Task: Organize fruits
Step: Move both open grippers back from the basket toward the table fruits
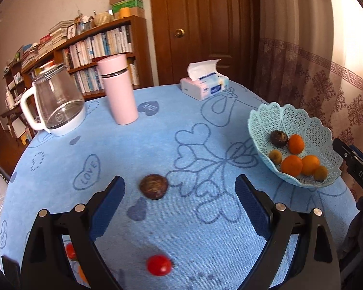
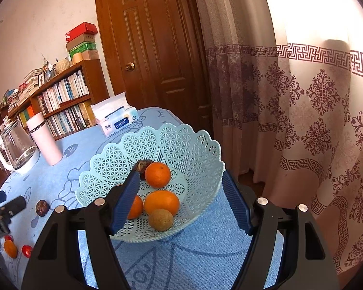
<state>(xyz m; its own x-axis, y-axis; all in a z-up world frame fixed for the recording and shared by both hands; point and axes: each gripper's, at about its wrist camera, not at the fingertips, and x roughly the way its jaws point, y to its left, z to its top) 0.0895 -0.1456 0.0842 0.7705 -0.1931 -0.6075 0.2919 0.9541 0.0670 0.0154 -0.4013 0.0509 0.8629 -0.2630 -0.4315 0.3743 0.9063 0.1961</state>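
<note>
Trouble would most likely come from the round fruit rolling: the dark brown fruit (image 1: 153, 186) lies loose on the blue-clothed worktop (image 1: 205, 236), just ahead of the left hand-held gripper (image 1: 180, 188), whose jaws stand released and empty — a glancing touch could send it off. The cherry tomato (image 1: 159, 265) lies nearer the camera. The right hand-held gripper (image 2: 181, 188) is spread around the lattice basket (image 2: 205, 149), gripping nothing. Pink flask (image 1: 118, 89) and glass kettle (image 1: 55, 101) stand well apart, obstructing nothing.
</note>
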